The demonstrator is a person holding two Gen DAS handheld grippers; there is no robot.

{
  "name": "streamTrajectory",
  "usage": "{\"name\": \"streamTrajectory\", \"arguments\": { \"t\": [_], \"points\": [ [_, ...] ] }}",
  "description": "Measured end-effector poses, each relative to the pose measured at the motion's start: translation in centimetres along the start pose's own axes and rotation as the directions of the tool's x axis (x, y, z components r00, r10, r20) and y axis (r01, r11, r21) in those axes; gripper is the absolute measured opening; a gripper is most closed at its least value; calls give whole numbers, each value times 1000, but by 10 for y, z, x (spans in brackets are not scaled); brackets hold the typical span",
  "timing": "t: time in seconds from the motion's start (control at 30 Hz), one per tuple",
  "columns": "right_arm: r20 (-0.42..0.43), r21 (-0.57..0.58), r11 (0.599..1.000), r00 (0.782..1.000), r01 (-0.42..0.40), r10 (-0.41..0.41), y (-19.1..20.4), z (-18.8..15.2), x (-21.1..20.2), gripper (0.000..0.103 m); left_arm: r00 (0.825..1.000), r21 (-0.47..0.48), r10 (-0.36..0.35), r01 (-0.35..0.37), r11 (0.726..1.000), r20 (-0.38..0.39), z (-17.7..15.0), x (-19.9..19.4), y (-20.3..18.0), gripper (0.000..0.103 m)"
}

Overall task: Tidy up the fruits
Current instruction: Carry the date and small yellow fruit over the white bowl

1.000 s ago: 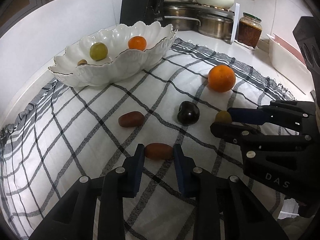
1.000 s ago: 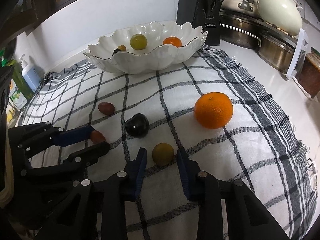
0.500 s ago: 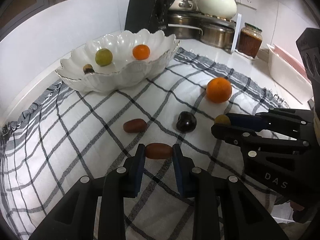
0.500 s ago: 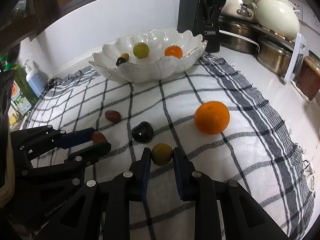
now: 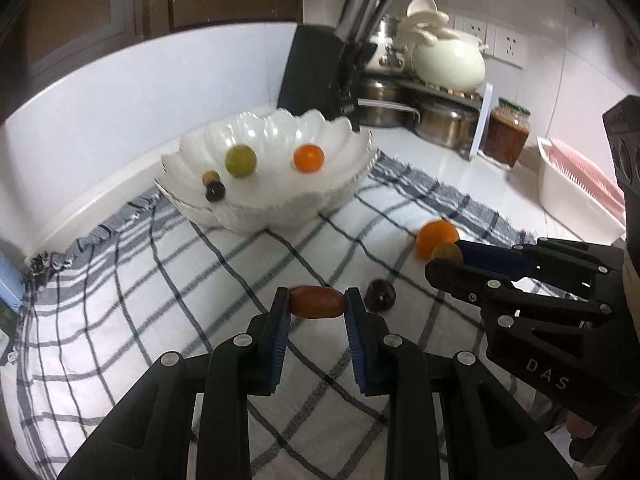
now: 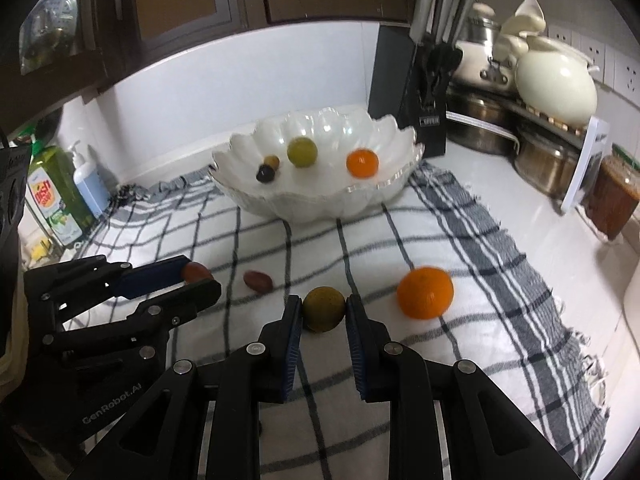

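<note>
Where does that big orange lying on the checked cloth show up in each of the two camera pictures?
Left wrist view: the orange sits right of centre, partly behind the right gripper and its olive-green fruit.
Right wrist view: the orange lies just right of centre, beside the right gripper.
Shared landmark: the white bowl, behind it in both.

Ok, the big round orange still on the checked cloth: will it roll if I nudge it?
Probably. The big round orange is near-spherical and lies free on the checked cloth, touching nothing, so a nudge could roll it. The soft cloth may slow it. It likely needs wider jaws than the olive-green round fruit.
</note>
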State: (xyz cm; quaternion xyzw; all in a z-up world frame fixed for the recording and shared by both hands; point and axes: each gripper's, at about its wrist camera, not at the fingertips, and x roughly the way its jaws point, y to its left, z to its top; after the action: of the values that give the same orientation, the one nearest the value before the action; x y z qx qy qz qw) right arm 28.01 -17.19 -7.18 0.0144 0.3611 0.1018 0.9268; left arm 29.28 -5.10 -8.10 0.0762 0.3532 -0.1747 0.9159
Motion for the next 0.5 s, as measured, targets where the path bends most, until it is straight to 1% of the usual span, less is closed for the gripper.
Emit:
{"name": "streamTrajectory", "arguments": {
  "t": [0.23, 0.5],
  "points": [
    [74, -30, 999, 997, 23, -20, 6, 14, -14, 24, 998, -6, 30, -30, 1000, 63, 12, -17, 7, 28],
    [145, -43, 998, 989, 41, -34, 7, 34, -24, 24, 989, -33, 65, -62, 998, 130, 29, -30, 15, 28]
  ]
}}
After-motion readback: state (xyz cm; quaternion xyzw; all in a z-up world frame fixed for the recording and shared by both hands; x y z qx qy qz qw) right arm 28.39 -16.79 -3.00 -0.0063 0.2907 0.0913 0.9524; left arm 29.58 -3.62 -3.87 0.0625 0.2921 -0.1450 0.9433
